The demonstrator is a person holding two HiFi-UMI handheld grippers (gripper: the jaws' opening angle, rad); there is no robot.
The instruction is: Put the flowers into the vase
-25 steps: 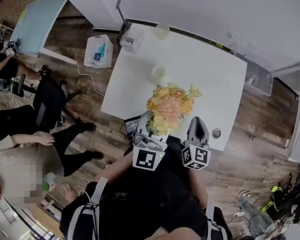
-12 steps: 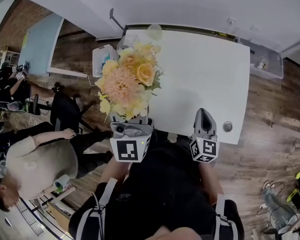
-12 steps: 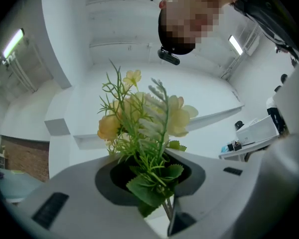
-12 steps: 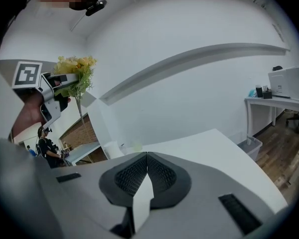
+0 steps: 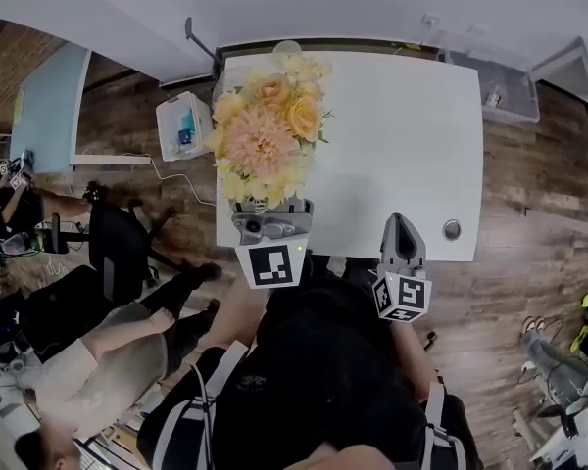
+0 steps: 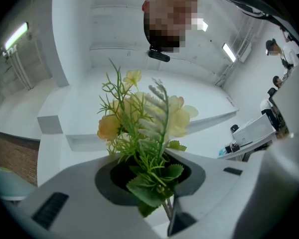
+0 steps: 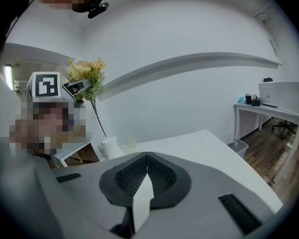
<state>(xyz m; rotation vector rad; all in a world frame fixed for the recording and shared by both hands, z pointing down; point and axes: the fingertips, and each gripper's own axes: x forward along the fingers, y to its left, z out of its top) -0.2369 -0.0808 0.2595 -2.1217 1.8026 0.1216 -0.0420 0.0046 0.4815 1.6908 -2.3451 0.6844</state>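
My left gripper [image 5: 271, 213] is shut on the green stems of a bunch of yellow and peach flowers [image 5: 267, 135], held high above the white table's [image 5: 402, 135] near left part. In the left gripper view the stems and leaves [image 6: 152, 176] sit pinched between the jaws, with the blooms [image 6: 139, 116] rising beyond them. The right gripper [image 5: 400, 225] hangs over the table's near edge, shut and empty, its pads [image 7: 162, 176] meeting. The right gripper view shows the bouquet [image 7: 84, 71] up at the left. A pale round vessel [image 5: 287, 48] peeks out behind the flowers at the table's far edge.
A round grommet [image 5: 452, 229] sits in the table near the right gripper. On the floor are a white box [image 5: 181, 125] at the left and a clear bin [image 5: 492, 91] at the right. An office chair [image 5: 118, 248] and a seated person [image 5: 98, 360] are at the left.
The left gripper has risen and moved left with the bouquet, which now looms larger and covers the table's left side. The right gripper has stayed in place.
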